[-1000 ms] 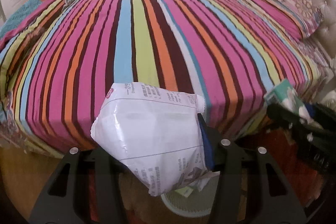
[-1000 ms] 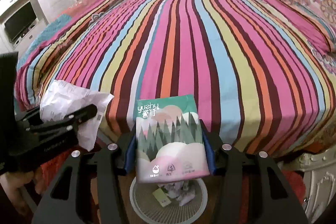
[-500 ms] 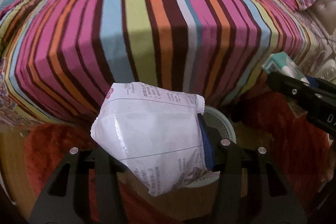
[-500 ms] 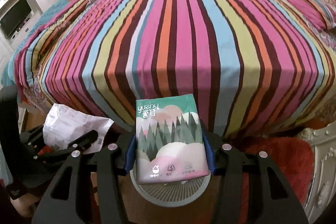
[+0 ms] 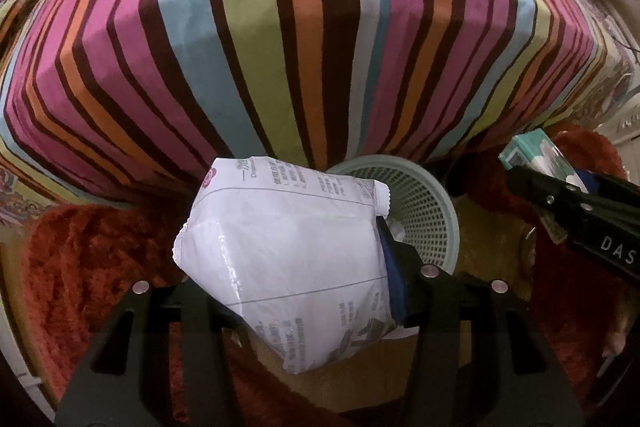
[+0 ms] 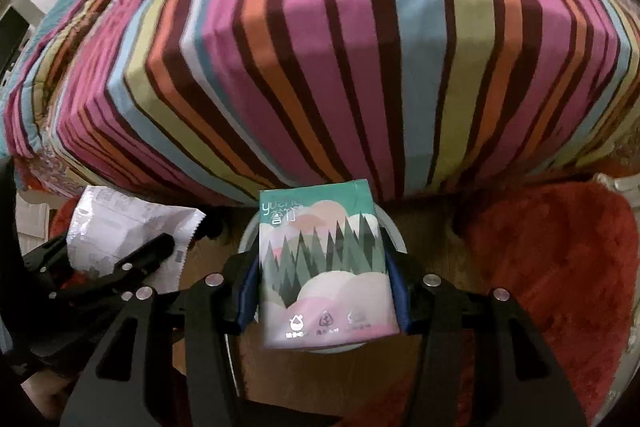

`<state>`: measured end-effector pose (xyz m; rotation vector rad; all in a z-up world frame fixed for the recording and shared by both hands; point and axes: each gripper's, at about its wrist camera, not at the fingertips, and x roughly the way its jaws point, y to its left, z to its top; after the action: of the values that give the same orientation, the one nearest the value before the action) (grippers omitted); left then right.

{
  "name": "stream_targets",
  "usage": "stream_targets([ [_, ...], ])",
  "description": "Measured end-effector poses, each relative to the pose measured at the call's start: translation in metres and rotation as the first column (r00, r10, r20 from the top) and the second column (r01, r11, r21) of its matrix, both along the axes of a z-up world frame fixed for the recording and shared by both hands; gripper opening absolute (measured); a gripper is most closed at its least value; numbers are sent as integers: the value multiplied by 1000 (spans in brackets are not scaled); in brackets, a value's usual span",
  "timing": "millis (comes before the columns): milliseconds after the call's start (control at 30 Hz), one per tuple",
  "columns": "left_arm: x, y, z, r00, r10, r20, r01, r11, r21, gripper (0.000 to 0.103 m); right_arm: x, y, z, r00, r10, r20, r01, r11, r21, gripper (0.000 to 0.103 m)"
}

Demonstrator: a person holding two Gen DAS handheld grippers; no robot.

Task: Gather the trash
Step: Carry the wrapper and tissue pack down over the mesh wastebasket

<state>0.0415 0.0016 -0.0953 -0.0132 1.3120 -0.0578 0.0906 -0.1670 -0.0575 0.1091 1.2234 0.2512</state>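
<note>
Both tongs are loaded: left gripper [image 5: 304,267] is clamped on the white printed wrapper [image 5: 288,251], right gripper [image 6: 326,279] is clamped on the green tissue pack [image 6: 324,263] with the forest print. Over the last second I've tipped both cameras down off the top of the striped bedspread [image 5: 280,27], and the foot of the bed now fills the upper half of each view. That brings the mesh wastebasket [image 5: 424,203] properly into sight on the left camera, pale green, on the floor just past the bed's edge, with the red rug [image 5: 88,259] on either side. A second ago it was only a sliver under the wrapper.

On the right camera the tissue pack sits in front of the basket rim [image 6: 394,235], so I judge it nearly above the opening. The wrapper looks off to the left of the basket, not over it yet. I can see the wrapper [image 6: 132,231] from the right side too, pinched in the other tongs.

So both pieces are off the bed and at the bin; dropping them is what remains. I'd let the tissue pack go first, then slide the left hand across.
</note>
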Motion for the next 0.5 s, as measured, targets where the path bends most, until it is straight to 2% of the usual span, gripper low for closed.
stream_targets([
  [200, 5, -10, -15, 998, -29, -56, 30, 999, 18, 51, -1, 1, -11, 999, 1, -52, -1, 1000, -6, 50],
  [500, 17, -14, -45, 983, -42, -178, 45, 999, 16, 51, 13, -1, -39, 981, -25, -193, 30, 999, 24, 49],
])
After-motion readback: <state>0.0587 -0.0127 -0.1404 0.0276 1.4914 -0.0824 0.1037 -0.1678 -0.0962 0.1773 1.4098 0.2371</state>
